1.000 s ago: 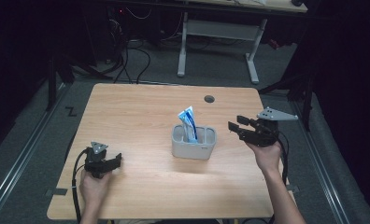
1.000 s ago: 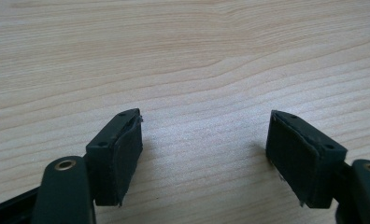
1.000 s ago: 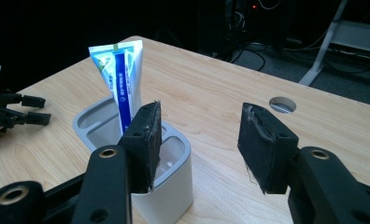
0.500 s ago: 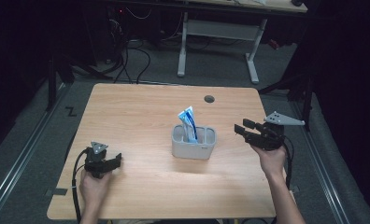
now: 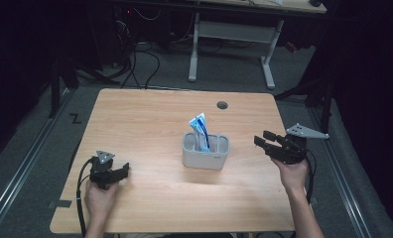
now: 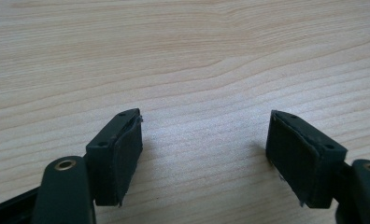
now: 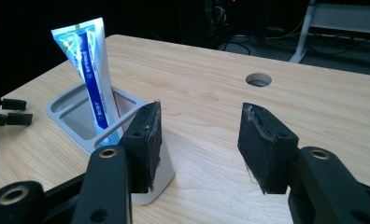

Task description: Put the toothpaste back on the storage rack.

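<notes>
A grey holder [image 5: 206, 152] with two compartments stands near the middle of the wooden table [image 5: 150, 114]. A blue and white toothpaste tube [image 5: 200, 130] stands upright in its left compartment, leaning slightly. In the right gripper view the tube [image 7: 87, 60] rises from the holder [image 7: 75, 116] just left of my jaws. My right gripper [image 5: 264, 141] hovers open to the right of the holder, nothing between its pads [image 7: 148, 144]. My left gripper [image 5: 121, 171] rests open on the table at the front left, over bare wood [image 6: 206, 140].
A round cable hole [image 5: 222, 105] sits in the table behind the holder. Beyond the far edge stand a white desk frame [image 5: 229, 39] and cables on the floor. The table's right edge runs close by my right hand [image 5: 294, 176].
My right gripper has drawn back toward the person and lowered, moving slightly away from the holder. The left gripper has stayed put.
</notes>
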`<state>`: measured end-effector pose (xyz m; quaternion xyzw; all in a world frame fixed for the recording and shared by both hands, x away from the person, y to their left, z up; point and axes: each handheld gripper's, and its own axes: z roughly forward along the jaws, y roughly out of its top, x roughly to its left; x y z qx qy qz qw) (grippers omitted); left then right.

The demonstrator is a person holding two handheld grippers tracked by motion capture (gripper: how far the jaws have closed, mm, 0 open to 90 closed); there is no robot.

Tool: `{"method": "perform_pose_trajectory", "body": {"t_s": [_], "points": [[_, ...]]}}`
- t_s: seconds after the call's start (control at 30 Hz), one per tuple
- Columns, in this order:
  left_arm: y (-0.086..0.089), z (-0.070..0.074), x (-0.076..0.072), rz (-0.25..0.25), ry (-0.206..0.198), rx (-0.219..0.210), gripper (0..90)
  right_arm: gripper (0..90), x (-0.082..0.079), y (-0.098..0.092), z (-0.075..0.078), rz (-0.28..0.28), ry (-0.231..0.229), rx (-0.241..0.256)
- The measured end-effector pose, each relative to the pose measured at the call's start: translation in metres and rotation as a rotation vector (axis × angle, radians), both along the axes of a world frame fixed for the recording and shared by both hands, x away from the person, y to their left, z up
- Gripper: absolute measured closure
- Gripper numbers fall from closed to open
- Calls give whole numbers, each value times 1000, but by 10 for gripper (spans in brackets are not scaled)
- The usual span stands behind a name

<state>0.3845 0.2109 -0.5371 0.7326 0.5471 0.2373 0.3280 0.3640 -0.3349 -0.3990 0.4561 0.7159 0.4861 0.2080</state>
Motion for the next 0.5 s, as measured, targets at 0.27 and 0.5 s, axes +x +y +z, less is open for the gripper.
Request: {"method": "perform_pose_trajectory", "body": {"t_s": [0.27,0.5], "points": [[0,0,0,0,1,0,276,492,-3,-7,-7,-16,12,4],[0,0,0,0,1,0,276,492,-5,-12,-16,-34,26,13]]}}
